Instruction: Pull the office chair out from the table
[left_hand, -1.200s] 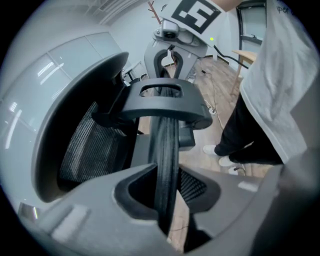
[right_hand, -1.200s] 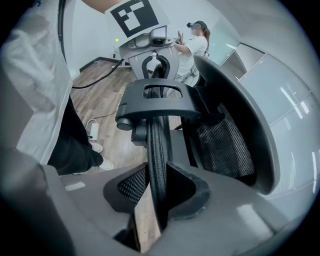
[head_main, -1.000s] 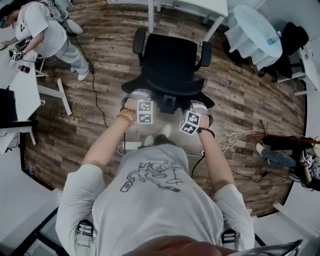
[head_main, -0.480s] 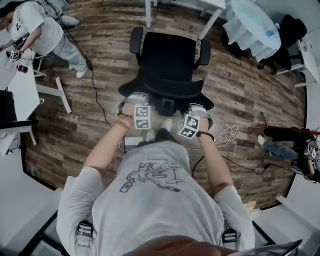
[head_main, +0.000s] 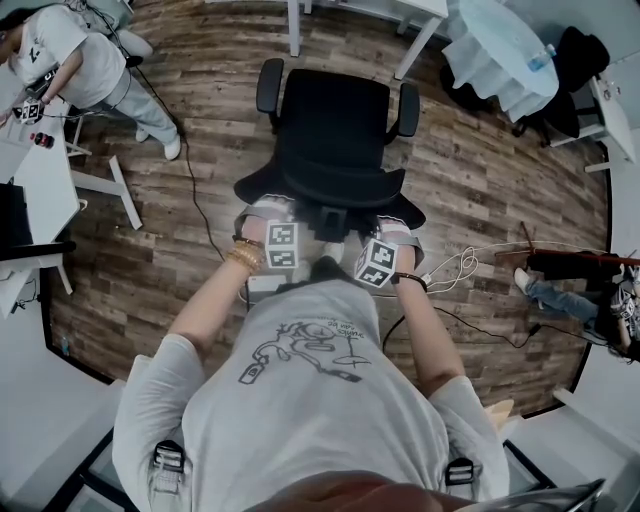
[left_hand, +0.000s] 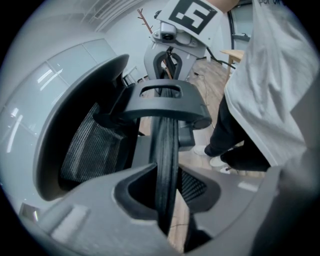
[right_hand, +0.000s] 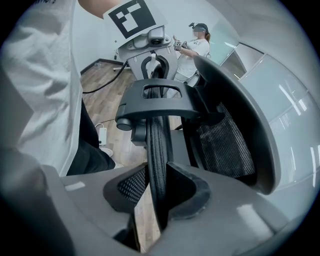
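**Both jaws clamped on the chair's backrest rim**

The office chair (head_main: 335, 125) stands on the wooden floor (head_main: 480, 180) between the person and the white tabletop (head_main: 400, 6). Its seat faces the tabletop and its backrest faces the person. The front of the seat lies close to the table's two white legs, and from above it does not appear to be tucked beneath the top. The two armrests (head_main: 268, 90) jut out on either side of the seat.

The left gripper (head_main: 265, 208) grips the top edge of the backrest on the person's left side. In the left gripper view, the left gripper (left_hand: 167, 200) has its jaws clenched on the thin, ribbed black rim (left_hand: 167, 150) of the backrest, which runs straight up between them. The mesh back shows to the left of the rim.

The right gripper (head_main: 400, 228) grips the same top edge on the other side. In the right gripper view, the right gripper (right_hand: 157, 195) has its jaws pressed on either side of the rim (right_hand: 157, 145), with the mesh to the right.

Each gripper view shows the grey bracket (left_hand: 165, 102) on the back of the chair, with the other gripper beyond it.

A second person (head_main: 70, 50) stands at another table at the upper left of the head view. A white cable (head_main: 450, 270) lies on the floor to the right.
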